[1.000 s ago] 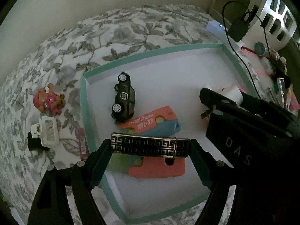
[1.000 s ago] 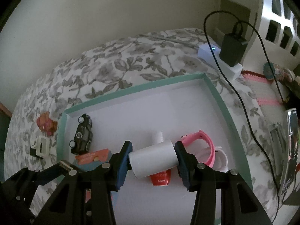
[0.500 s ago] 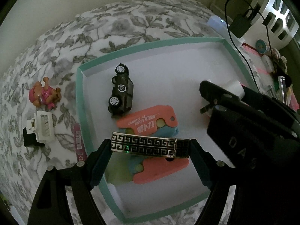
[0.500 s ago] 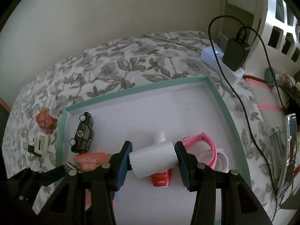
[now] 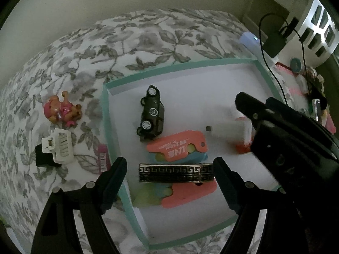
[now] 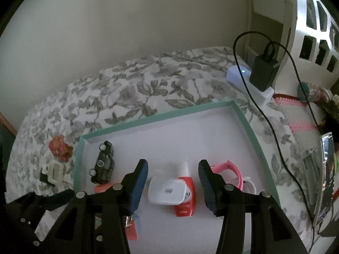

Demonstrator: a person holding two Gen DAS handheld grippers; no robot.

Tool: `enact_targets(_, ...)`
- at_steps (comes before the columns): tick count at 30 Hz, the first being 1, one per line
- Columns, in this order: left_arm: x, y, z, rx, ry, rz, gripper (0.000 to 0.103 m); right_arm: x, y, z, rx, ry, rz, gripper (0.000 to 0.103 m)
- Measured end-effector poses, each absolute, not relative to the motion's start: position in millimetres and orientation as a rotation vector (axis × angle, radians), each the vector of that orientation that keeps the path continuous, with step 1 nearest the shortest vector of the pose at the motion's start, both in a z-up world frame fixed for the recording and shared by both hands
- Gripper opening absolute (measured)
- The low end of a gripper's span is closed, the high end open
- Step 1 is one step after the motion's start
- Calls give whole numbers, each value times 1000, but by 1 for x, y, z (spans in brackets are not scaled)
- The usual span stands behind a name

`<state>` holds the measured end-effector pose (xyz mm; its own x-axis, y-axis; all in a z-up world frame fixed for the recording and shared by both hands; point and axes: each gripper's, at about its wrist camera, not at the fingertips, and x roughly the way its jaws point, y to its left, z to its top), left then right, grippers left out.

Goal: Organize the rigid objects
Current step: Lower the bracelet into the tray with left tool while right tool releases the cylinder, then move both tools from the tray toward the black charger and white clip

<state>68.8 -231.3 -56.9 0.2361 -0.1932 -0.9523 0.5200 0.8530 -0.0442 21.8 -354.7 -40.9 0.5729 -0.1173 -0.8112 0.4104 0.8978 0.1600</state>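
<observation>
A teal-rimmed white tray (image 5: pixel 110 127) (image 6: pixel 245 116) lies on the floral bedspread. My left gripper (image 5: pixel 169 171) is open over the tray's near left part; the black-and-gold patterned bar (image 5: pixel 175 173) sits between its fingers, touching only the right one, over orange and blue knife cards (image 5: pixel 178 146). My right gripper (image 6: pixel 172 180) is open above a white charger plug (image 6: pixel 167 192) that lies on a red bottle (image 6: pixel 186 196). A black toy car (image 5: pixel 151 114) and a pink watch strap (image 6: pixel 228 172) are in the tray.
Left of the tray on the bedspread lie a pink toy figure (image 5: pixel 61 111), a white hair claw on a black block (image 5: pixel 57 146) and a pink tube (image 5: pixel 103 158). A power strip with a black adapter and cable (image 6: pixel 260 74) stands at the far right.
Both grippers have opened. The white plug dropped from the right gripper onto the red bottle. The patterned bar is released from the left gripper's squeeze. Both cameras pulled back a little.
</observation>
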Motion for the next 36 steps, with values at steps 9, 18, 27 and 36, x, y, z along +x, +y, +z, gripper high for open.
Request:
enact_targets(9, 82, -211, -50, 242, 1243, -458, 84, 20, -358, -35, 375, 879, -328, 54)
enact_targets(18, 97, -188, -46, 181, 1237, -397, 84, 21, -358, -40, 380, 897, -328, 54)
enact_targets(27, 103, -176, -43, 152, 1208, -339, 85, 24, -347, -45, 336, 915, -306, 68)
enact_targets(36, 113, -158, -40, 105, 1171, -275, 98, 27, -344, -53, 304, 939, -306, 91)
